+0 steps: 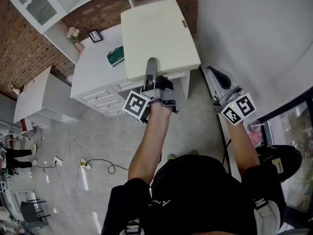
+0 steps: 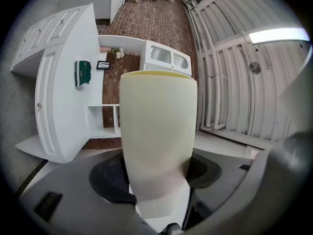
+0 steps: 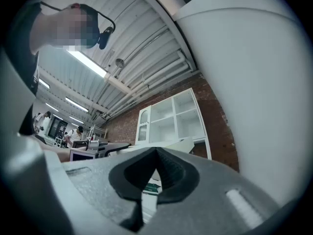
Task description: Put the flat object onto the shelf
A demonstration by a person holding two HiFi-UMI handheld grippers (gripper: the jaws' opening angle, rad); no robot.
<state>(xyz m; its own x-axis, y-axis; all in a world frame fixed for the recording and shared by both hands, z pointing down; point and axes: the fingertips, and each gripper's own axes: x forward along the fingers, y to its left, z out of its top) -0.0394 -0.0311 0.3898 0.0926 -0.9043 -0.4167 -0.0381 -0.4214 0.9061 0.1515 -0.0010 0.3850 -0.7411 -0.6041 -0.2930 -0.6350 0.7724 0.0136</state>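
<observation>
Carrying the flat cream board [image 1: 157,32] toward the shelves is the step you are in, by my reading. It is not yet set down anywhere. Your left gripper [image 1: 151,70] is clamped on the board's near edge and holds it out roughly level, above the right end of the white counter [image 1: 95,70]. Next you will have to swing it toward the white shelf unit [image 1: 38,5] up and to your left, line its far edge up with an open bay, and slide it in flat before letting go. I cannot tell which bay is meant.

Your left arm is stretched forward from the shoulder, wrist straight. Your right arm is bent out to the side by the pale wall [image 1: 254,28], its right gripper [image 1: 221,80] pinched together on nothing.
</observation>
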